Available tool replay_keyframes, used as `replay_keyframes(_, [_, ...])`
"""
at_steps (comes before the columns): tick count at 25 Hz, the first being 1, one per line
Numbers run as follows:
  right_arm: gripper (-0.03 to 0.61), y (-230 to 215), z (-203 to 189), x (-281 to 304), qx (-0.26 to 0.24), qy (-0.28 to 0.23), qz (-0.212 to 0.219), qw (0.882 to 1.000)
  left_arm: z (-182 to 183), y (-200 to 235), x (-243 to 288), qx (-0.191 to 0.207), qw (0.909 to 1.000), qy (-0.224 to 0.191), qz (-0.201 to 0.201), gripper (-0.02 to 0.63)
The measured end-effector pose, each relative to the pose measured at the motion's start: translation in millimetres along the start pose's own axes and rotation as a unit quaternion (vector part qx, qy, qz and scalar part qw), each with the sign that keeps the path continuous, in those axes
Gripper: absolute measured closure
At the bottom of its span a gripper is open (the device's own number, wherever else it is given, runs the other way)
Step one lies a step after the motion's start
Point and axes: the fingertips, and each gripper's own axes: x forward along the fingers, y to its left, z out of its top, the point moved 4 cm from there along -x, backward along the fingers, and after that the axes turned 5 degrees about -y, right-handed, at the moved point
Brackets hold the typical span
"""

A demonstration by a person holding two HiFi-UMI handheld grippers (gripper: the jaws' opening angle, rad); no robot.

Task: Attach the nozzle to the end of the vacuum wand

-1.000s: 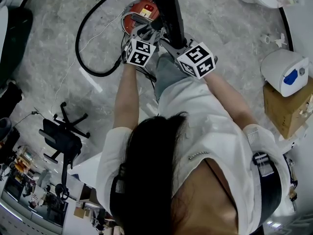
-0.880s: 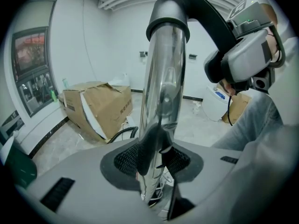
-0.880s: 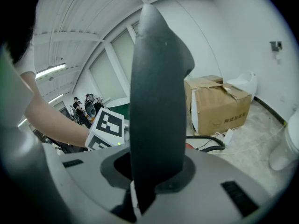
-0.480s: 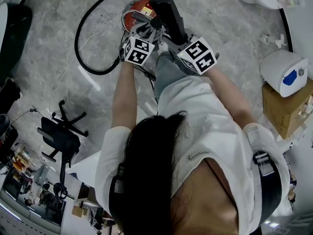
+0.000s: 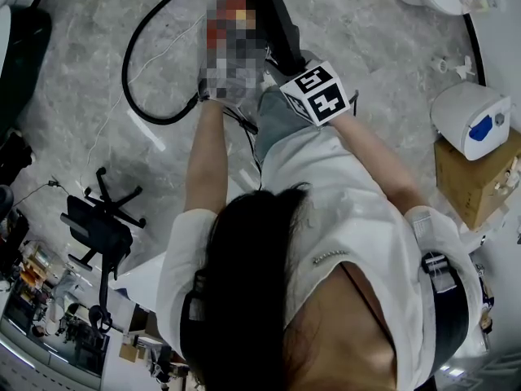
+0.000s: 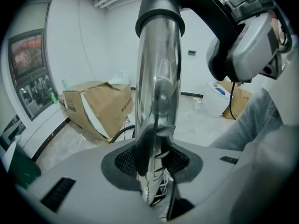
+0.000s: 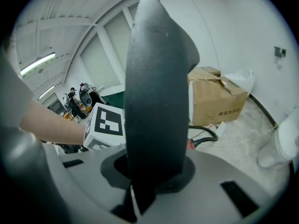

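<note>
Chrome wand: left jaws just tightened; nozzle: right jaws clamped.

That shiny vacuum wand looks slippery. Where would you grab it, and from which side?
I'd take the wand on its straight chrome shaft, below the black collar, jaws closing across it from opposite sides. It is round and even there; the collar is wider.

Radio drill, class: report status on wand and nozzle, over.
Left gripper clamped on wand, jaws just closed tighter. Right gripper clamped on nozzle. Nozzle up at wand's end, seating unclear. No obstruction seen.
</note>
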Motion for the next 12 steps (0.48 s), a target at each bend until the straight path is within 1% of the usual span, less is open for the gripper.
replay_keyframes(3, [0.508, 2.7, 0.8, -0.1, -0.004, 0.006, 0.004, 1.000, -0.3, 0.6, -1.6, -0.004, 1.0000, -0.002, -0.002, 0.491])
replay_keyframes(7, [0.508, 2.3, -7.2, 1.9, -0.049, -0.002, -0.001, 0.999, 0.5, -1.0, -2.1, -0.011, 0.9999, -0.003, -0.005, 0.491])
replay_keyframes(10, [0.508, 1.4, -8.2, 3.8, -0.035, -0.008, 0.017, 0.999, 0.7, -0.2, -1.5, -0.012, 0.9999, -0.004, -0.005, 0.491])
replay_keyframes(12, [0.506, 1.8, -8.2, 5.0, -0.030, -0.009, 0.020, 0.999, 0.3, 0.3, -0.9, -0.012, 0.9999, -0.002, -0.008, 0.491])
